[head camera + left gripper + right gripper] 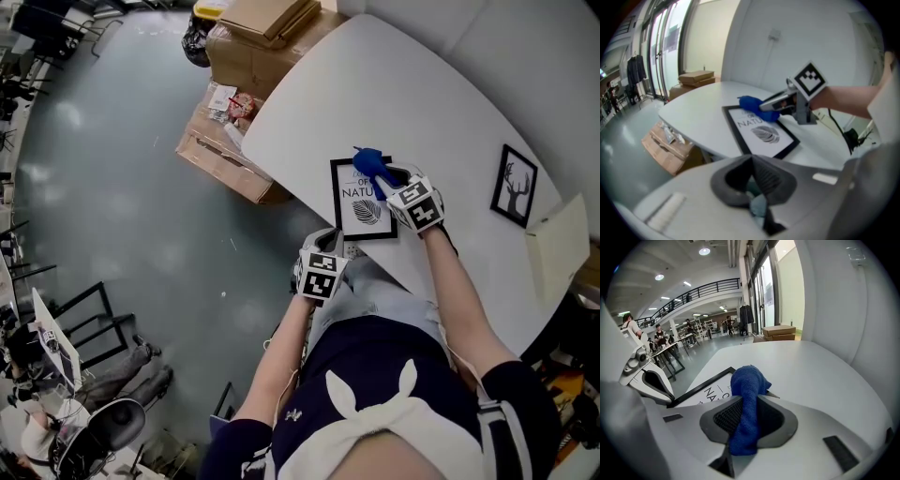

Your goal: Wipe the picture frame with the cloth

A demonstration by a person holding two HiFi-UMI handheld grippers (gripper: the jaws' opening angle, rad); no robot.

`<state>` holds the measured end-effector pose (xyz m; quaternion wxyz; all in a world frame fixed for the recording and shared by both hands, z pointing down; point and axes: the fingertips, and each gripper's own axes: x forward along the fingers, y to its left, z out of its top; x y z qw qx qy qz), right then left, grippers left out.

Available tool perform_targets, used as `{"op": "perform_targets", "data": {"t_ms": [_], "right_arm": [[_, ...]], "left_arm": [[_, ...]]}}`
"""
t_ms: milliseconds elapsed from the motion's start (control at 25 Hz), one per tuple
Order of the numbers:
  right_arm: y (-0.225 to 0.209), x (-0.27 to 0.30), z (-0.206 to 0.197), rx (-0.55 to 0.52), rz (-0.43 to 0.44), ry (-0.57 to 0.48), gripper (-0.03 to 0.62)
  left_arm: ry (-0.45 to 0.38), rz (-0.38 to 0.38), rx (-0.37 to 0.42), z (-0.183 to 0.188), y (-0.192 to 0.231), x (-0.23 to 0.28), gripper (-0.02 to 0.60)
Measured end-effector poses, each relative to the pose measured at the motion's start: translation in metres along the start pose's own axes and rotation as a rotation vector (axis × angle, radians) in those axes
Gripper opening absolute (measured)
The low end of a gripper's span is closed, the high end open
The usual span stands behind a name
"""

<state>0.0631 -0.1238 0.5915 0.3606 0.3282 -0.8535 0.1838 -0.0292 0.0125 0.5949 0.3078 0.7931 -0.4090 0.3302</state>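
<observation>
On the white table [375, 84], a cloth meets a frame.
By the table's near edge the black frame [361, 220] lies flat, a leaf print inside it; a smaller frame [514, 185] lies well apart, toward the right edge. The right gripper [382, 180] has its jaws clamped on the blue cloth [367, 162], which sits over the black frame's far end. The left gripper [325, 248] hangs at the near edge, jaws pressed together on nothing.
</observation>
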Motion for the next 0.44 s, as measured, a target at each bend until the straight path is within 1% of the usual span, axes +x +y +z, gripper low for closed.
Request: {"op": "perform_targets", "data": {"t_ms": [120, 280, 440], "right_arm": [[0.0002, 0.0001, 0.0003, 0.005, 0.010, 0.004, 0.083], [-0.0001, 0.0008, -0.0015, 0.007, 0.020, 0.006, 0.083], [0.0008, -0.0002, -0.0020, 0.007, 0.028, 0.001, 0.083]], "left_arm": [[-0.017, 0.011, -0.004, -0.0005, 0.0018, 0.0012, 0.003], [-0.005, 0.014, -0.004, -0.0020, -0.0001, 0.0008, 0.003], [-0.011, 0.017, 0.012, -0.0015, -0.0015, 0.0010, 0.003]]}}
